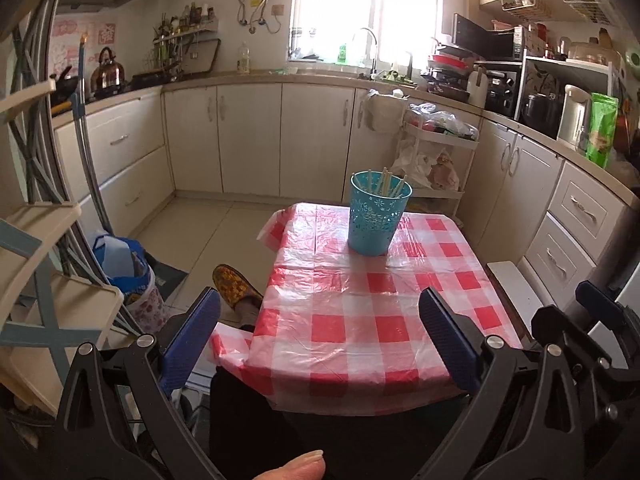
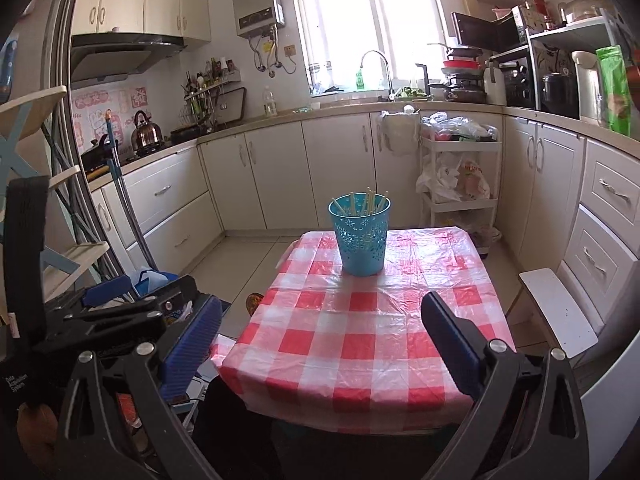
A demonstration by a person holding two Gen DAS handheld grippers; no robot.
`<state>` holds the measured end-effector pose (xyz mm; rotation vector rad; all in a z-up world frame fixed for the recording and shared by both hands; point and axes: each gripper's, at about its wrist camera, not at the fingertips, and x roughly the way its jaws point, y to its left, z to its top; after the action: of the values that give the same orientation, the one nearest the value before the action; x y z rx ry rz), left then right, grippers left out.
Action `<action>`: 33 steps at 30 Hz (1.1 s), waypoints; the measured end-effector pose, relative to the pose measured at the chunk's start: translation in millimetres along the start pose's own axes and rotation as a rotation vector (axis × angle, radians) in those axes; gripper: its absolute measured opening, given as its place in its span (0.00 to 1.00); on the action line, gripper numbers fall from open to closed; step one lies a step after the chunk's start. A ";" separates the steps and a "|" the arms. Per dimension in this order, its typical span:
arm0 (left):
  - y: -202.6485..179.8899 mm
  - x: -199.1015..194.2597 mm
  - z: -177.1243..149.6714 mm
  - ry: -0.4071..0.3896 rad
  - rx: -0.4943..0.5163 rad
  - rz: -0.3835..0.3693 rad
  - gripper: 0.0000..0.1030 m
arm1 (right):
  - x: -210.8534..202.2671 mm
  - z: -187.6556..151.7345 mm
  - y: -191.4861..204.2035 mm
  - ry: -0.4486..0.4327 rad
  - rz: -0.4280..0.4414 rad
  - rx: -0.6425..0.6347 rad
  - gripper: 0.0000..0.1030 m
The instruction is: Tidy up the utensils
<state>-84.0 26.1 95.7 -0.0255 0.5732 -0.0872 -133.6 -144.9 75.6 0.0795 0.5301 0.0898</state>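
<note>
A turquoise perforated holder (image 1: 378, 218) stands toward the far end of the small table with the red-and-white checked cloth (image 1: 360, 320). Several pale chopsticks (image 1: 386, 182) stand upright in it. It also shows in the right wrist view (image 2: 362, 236) with the chopsticks (image 2: 366, 202) on the same cloth (image 2: 352, 332). My left gripper (image 1: 318, 312) is open and empty, held back over the table's near edge. My right gripper (image 2: 322, 316) is open and empty, also at the near edge. The left gripper's body shows at the right view's lower left.
A white stool seat (image 2: 556, 308) stands right of the table. A white trolley with bags (image 2: 460, 172) stands behind it. Kitchen cabinets (image 1: 248, 136) line the walls. A folding rack (image 1: 44, 280) and a blue bag (image 1: 124, 264) are at the left. A slippered foot (image 1: 234, 286) rests beside the table.
</note>
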 end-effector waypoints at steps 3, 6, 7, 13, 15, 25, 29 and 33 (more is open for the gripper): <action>-1.9 -21.0 -4.7 -0.030 0.019 0.031 0.93 | -20.1 -6.6 -2.4 -0.032 -0.008 0.024 0.93; -0.4 -36.5 -6.0 -0.064 0.014 0.036 0.93 | -34.8 -8.3 -1.6 -0.060 -0.023 0.031 0.93; 0.3 -40.4 -6.1 -0.072 0.013 0.045 0.93 | -37.7 -8.6 -0.9 -0.065 -0.026 0.032 0.93; 3.9 -47.4 -8.0 -0.086 0.025 0.077 0.93 | -35.8 -8.6 11.2 -0.062 -0.018 0.021 0.93; 8.9 -46.8 -9.7 -0.080 0.012 0.062 0.93 | -33.5 -10.9 16.4 -0.053 -0.020 0.004 0.93; 17.8 -53.7 -21.8 -0.041 -0.047 0.038 0.93 | -42.5 -23.2 21.9 -0.026 -0.019 -0.027 0.93; 10.5 -67.2 -26.8 -0.063 -0.022 0.040 0.93 | -57.2 -28.6 20.2 -0.037 -0.025 -0.024 0.93; 2.6 -70.5 -30.0 -0.069 -0.011 0.029 0.93 | -62.4 -29.7 17.6 -0.041 -0.032 -0.044 0.93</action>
<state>-159.0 35.0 108.5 -0.0311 0.5050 -0.0543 -203.4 -132.5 83.0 0.0294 0.4880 0.0688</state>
